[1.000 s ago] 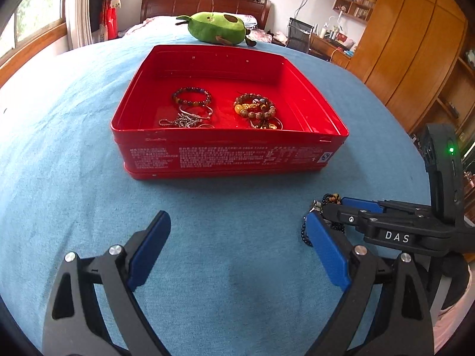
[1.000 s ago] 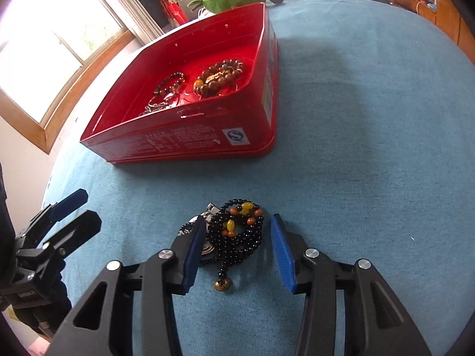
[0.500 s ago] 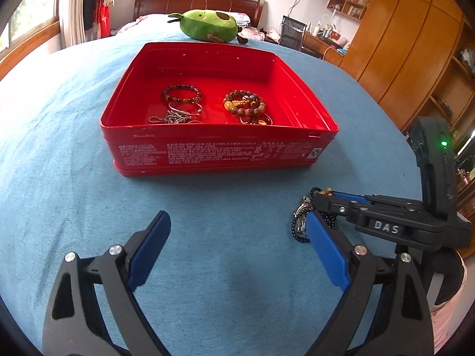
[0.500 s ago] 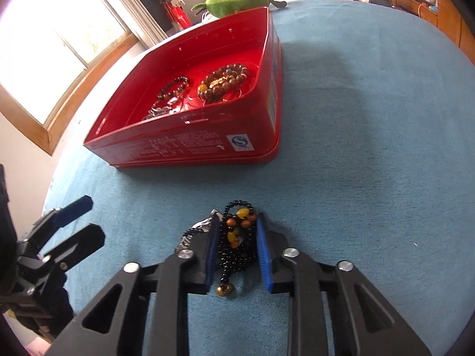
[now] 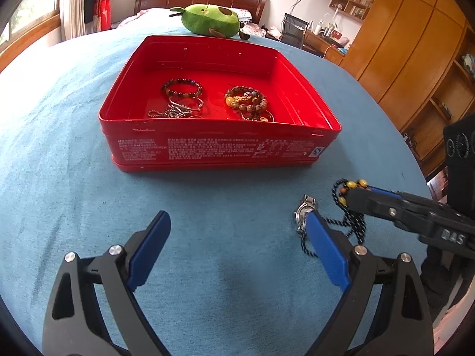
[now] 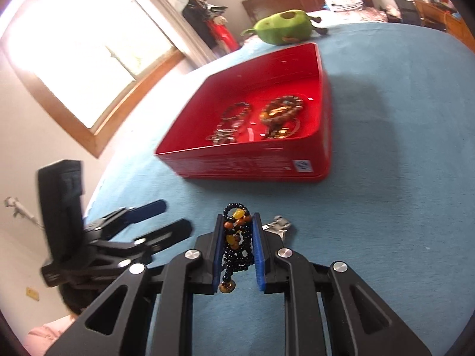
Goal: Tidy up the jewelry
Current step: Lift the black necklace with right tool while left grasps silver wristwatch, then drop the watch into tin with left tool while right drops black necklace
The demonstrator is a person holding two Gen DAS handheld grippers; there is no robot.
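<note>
Right gripper [image 6: 237,237] clenched on the black bead necklace [image 6: 236,246], at 6 o'clock from the red tin [image 6: 252,166]; light, limp, slippery strand, best pinched mid-bunch; left gripper [image 5: 237,243] released

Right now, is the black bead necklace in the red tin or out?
Out: the necklace hangs pinched in the right hand-held gripper, short of the tin.

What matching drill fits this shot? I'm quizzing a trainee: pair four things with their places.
Things:
1. black bead necklace
2. watch
3. brown bead bracelet
4. green plush

Places:
A. inside the red tin
B. beyond the tin
C. between the right hand-held gripper pads
D. on the blue cloth, near the tin

Pairs: 1-C, 2-D, 3-A, 4-B
</note>
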